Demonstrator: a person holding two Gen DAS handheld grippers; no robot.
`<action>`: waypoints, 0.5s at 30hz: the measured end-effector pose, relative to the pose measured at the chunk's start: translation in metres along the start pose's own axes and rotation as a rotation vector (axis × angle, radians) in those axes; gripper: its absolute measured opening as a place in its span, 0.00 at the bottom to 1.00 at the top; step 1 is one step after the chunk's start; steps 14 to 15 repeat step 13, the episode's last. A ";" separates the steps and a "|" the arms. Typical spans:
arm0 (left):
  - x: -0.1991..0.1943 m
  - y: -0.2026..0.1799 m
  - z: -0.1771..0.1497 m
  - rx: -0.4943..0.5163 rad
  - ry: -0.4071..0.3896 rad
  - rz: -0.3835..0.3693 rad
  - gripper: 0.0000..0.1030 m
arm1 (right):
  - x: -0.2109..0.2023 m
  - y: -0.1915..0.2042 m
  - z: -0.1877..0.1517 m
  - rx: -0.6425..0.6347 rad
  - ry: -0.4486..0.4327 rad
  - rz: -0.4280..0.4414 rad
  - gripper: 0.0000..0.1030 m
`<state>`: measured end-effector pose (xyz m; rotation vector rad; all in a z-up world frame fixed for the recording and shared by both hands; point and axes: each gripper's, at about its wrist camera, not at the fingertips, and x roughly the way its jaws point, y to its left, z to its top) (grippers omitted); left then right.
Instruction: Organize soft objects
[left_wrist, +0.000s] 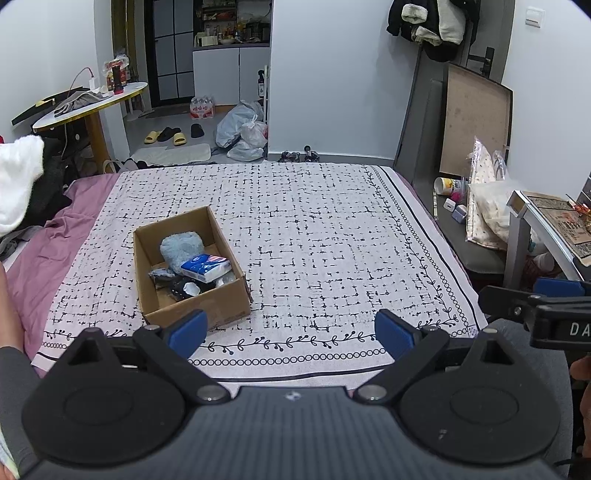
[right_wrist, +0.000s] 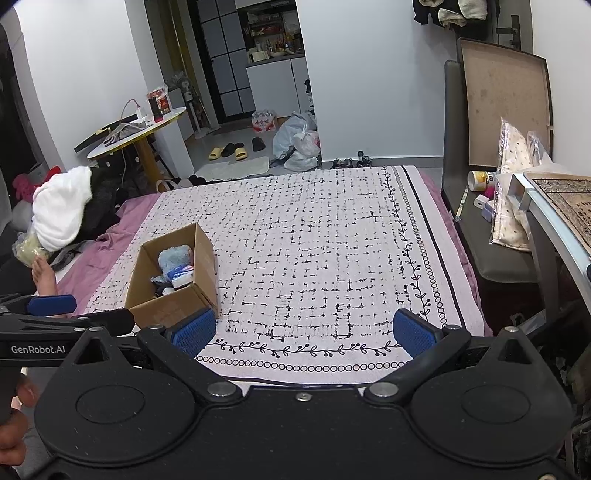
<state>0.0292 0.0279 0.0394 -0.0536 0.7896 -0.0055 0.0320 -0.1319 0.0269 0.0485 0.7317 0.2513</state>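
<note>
Left wrist fisheye looks over a bed covered by a white patterned blanket (left_wrist: 314, 229) with black dashes and a vine border; the left gripper (left_wrist: 291, 328) hangs above the near edge, its blue-padded fingers (left_wrist: 188, 328) spread wide with nothing between them. On the blanket, left of centre and just beyond the left finger, stands an open cardboard box (left_wrist: 192, 266). Inside it lie a fluffy light-blue soft item (left_wrist: 181, 245) toward the far end, a blue and white tissue pack (left_wrist: 205, 267) resting against it, and some dark and white pieces nearer the front that are too jumbled to name. A purple sheet (left_wrist: 48, 236) shows along the blanket's left side, with a white fluffy garment (left_wrist: 18, 181) piled beyond it. The right gripper (right_wrist: 304, 330) shows in the right wrist view, likewise released, its blue pads (right_wrist: 413, 334) far apart over the blanket's border and holding nothing; its side also enters the left view at the right edge. From this view the box (right_wrist: 173, 280) sits left of the gripper, the blue soft item (right_wrist: 175, 256) and tissue pack (right_wrist: 181, 277) visible within. Past the bed's foot stand a round side table (left_wrist: 92, 103), slippers (left_wrist: 166, 134) and plastic bags (left_wrist: 242, 131) on the floor.
</note>
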 end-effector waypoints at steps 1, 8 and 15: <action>0.000 -0.001 0.000 0.000 -0.001 -0.004 0.94 | 0.001 0.000 0.000 0.000 0.002 -0.001 1.00; 0.003 -0.003 -0.003 0.007 -0.005 -0.024 0.93 | 0.002 0.000 0.000 -0.005 0.008 -0.006 1.00; 0.006 -0.002 -0.004 0.001 -0.007 -0.023 0.93 | 0.002 -0.001 -0.001 -0.002 0.010 -0.010 1.00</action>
